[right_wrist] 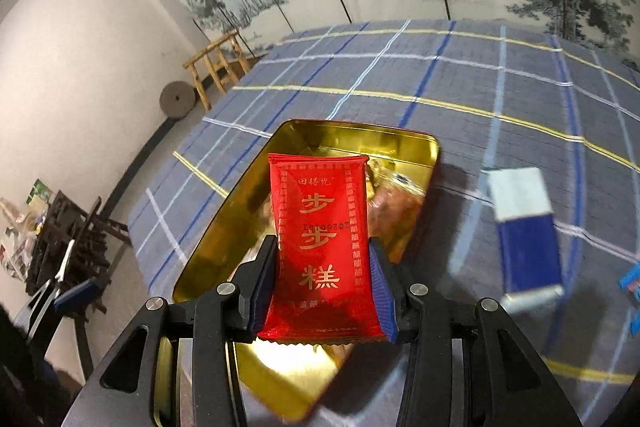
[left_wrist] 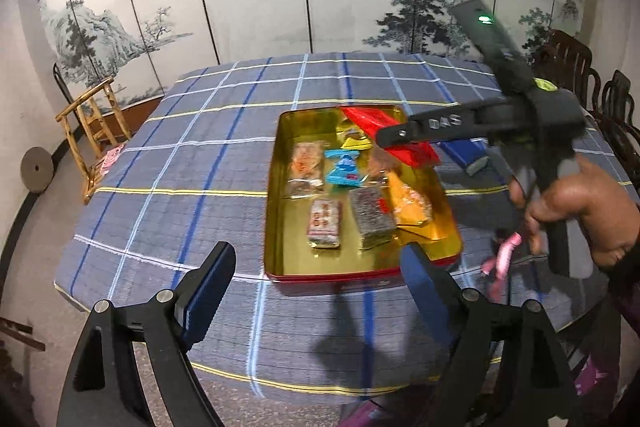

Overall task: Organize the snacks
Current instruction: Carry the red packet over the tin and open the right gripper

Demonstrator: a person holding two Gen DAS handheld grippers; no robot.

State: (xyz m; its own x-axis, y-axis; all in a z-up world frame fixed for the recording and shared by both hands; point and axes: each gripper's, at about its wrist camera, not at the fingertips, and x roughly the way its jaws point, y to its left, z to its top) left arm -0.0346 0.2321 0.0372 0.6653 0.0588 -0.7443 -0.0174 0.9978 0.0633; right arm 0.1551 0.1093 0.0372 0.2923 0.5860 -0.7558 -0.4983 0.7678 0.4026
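The left gripper (left_wrist: 316, 291) hangs over the near edge of the checked tablecloth (left_wrist: 192, 155), its blue pads spread wide with nothing between them — released, the gold tin (left_wrist: 276, 219) just beyond at 12 o'clock. The right gripper (right_wrist: 322, 291) is clenched on the red snack packet (right_wrist: 322, 239), which stands upright between the pads and rises toward 12 o'clock, gold characters facing the camera; packet and claw hover over the tin's far right corner.

Inside the tin, from left to right: a clear packet with orange print (left_wrist: 307, 169) at the far left, a small brown-and-white packet (left_wrist: 325, 223) nearer, a blue wrapper (left_wrist: 344, 169) mid-tray, a dark block (left_wrist: 372, 221) and an orange pouch (left_wrist: 412, 203) at the right wall (a yellow packet (left_wrist: 352, 139) peeks out under the red one).

Right of the tin, at 3 o'clock, a blue-and-white box (right_wrist: 524, 227) lies on the cloth, and a pink wrapper (left_wrist: 502, 259) sits nearer the table edge. The right hand (left_wrist: 580, 215) and its handle block part of that side.
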